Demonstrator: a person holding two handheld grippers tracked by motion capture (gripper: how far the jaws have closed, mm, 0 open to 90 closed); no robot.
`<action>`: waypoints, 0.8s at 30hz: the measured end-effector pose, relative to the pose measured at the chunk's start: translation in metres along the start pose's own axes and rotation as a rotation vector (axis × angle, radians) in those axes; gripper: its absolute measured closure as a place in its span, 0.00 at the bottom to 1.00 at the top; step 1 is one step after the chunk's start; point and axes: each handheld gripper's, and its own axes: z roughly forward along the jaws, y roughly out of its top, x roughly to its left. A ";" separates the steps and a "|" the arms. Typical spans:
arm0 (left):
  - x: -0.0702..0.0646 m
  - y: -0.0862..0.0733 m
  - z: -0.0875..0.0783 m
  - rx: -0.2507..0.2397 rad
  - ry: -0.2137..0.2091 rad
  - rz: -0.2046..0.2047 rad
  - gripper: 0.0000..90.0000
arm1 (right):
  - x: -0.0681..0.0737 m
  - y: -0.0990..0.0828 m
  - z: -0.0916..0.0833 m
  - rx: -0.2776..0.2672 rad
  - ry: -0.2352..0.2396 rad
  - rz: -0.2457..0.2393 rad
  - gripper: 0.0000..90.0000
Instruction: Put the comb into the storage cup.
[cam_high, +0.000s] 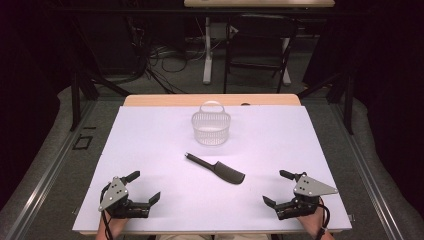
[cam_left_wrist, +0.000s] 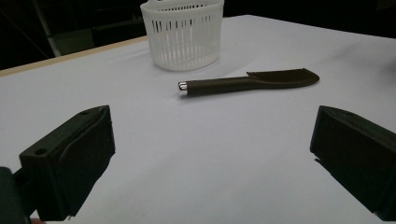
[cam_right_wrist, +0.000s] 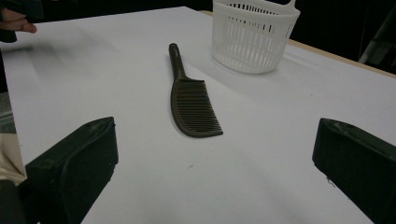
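I hold two claws, one in each hand, and both sit at the near edge of the white rectangular table sheet (cam_high: 150, 150). My left black two-jaw claw (cam_high: 145, 186) lies nearer to me than the comb and off to its left, jaws spread wide with nothing between them. My right black two-jaw claw (cam_high: 280, 187) mirrors it on the comb's other side, released as well and gripping nothing. Each carries one grey three-cornered plate on top, and one cable trails back from each toward my wrists.

Past the claws lies one dark brown plastic comb with a long handle (cam_high: 216, 168), flat on the sheet and well apart from both claws. Its handle points away from me, toward the basket, and its toothed head points toward my right claw. In the right gripper view the comb (cam_right_wrist: 191, 105) shows its teeth plainly; in the left gripper view the comb (cam_left_wrist: 247, 81) lies edge-on and the teeth are hard to make out.

Beyond the comb stands one white slotted plastic basket with a loop handle (cam_high: 211, 126), upright, near the comb's handle tip but not touching it. Its top is cut off in both gripper views. Whether anything lies inside I cannot tell.
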 end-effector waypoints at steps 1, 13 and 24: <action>0.000 0.000 0.000 0.000 0.003 -0.001 0.00 | 0.000 0.000 0.001 0.000 0.002 0.001 0.00; 0.003 0.004 0.009 0.015 -0.002 -0.010 0.00 | 0.000 0.000 0.005 0.009 0.016 -0.004 0.00; 0.001 0.010 0.027 0.064 -0.001 -0.006 0.00 | -0.001 0.000 0.006 0.008 0.026 -0.001 0.00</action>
